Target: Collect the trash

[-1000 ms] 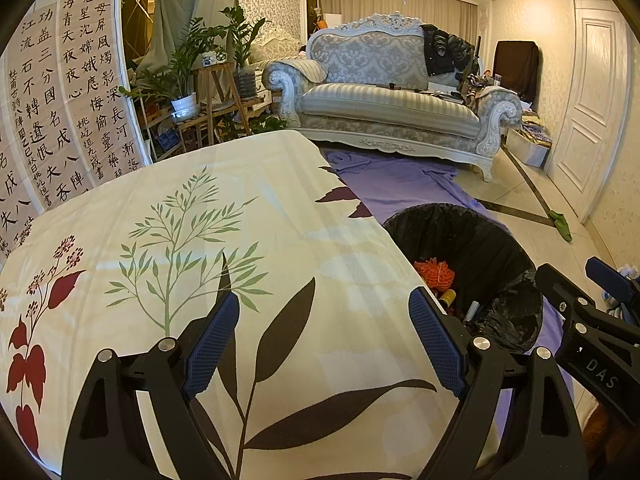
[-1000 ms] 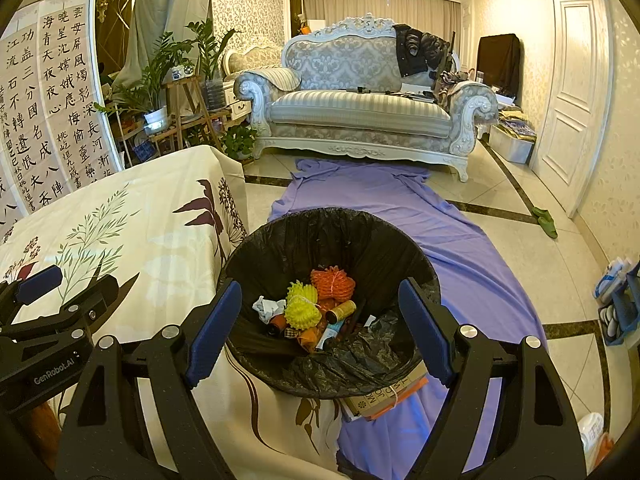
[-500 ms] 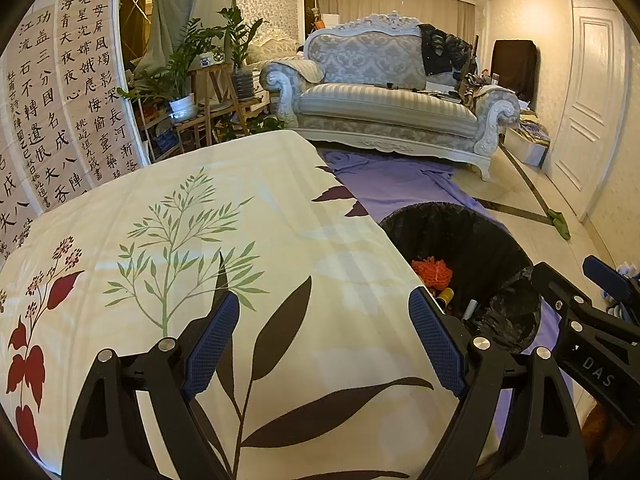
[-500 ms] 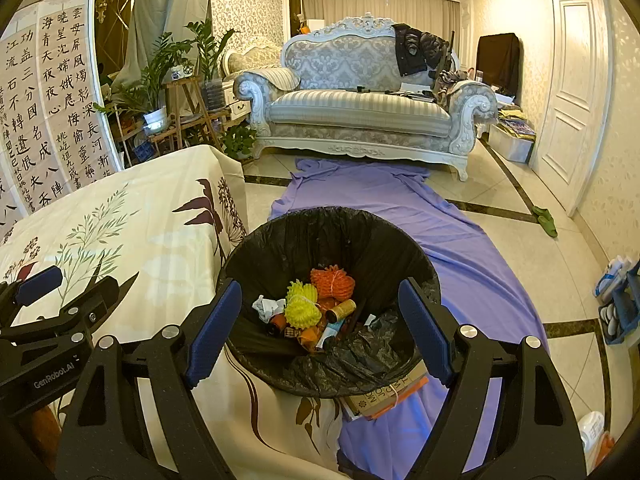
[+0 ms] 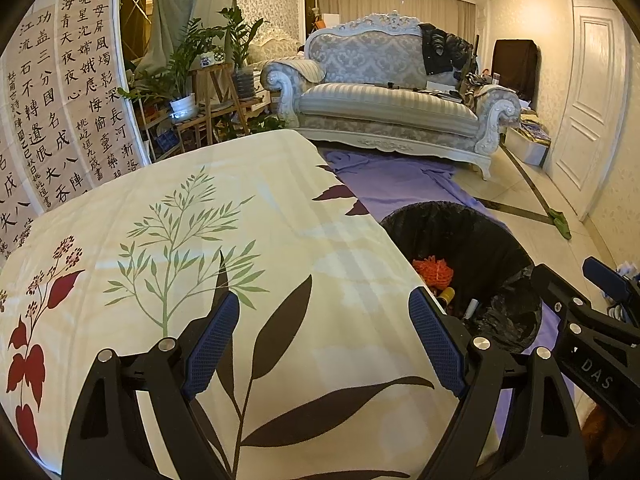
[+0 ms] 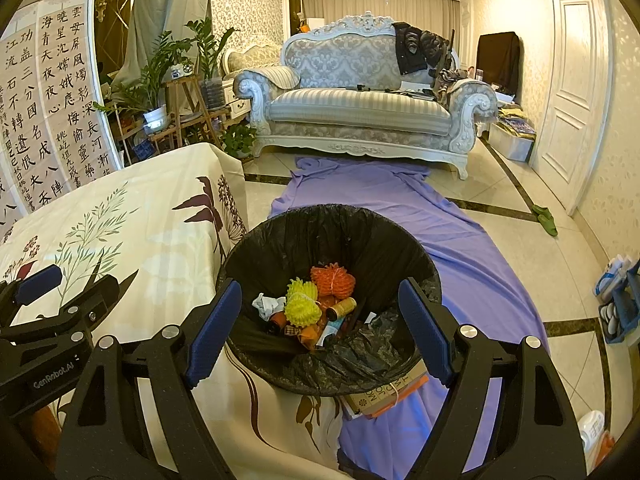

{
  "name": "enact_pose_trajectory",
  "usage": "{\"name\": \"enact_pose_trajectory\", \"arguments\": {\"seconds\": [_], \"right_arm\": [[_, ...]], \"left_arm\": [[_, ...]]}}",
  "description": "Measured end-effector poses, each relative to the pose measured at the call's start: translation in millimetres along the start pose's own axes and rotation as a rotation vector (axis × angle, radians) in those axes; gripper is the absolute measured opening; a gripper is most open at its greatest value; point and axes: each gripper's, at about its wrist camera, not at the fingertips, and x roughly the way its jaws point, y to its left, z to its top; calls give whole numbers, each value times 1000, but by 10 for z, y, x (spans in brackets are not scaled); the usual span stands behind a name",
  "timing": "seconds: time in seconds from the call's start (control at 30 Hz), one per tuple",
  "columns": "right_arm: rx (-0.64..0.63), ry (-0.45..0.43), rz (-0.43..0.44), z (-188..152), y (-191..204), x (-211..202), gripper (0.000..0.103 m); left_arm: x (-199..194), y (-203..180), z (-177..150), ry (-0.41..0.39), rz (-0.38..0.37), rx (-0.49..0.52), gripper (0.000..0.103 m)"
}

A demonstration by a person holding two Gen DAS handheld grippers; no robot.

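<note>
Nothing has been shifted over the last second: the left gripper (image 5: 324,338) is held spread and empty above the bare cloth-covered bench (image 5: 224,216), the right gripper (image 6: 320,326) likewise over the lined trash bin (image 6: 280,240), where the collected trash (image 6: 316,304) lies, so collection looks finished.

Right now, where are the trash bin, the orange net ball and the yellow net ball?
trash bin (image 6: 320,220): right wrist view, far inner wall.
orange net ball (image 6: 333,279): right wrist view, its middle.
yellow net ball (image 6: 303,309): right wrist view, its middle.
</note>
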Motion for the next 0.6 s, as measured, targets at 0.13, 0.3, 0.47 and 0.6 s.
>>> {"name": "enact_pose_trajectory", "arguments": {"seconds": [0.13,0.3,0.47,0.6], "right_arm": [[0,0,0,3,6,-2,79],[0,0,0,0,3,-1,79],[1,1,0,1,11,-1,79],[0,2,1,-3,15,-2,79]], "left_arm": [[-12,23,-4,-6,1,-6,84],[-16,36,-16,-2,-19,-9,84],[-19,36,-17,-15,-35,-18,85],[-37,41,-15,-36,-18,-23,85]]}}
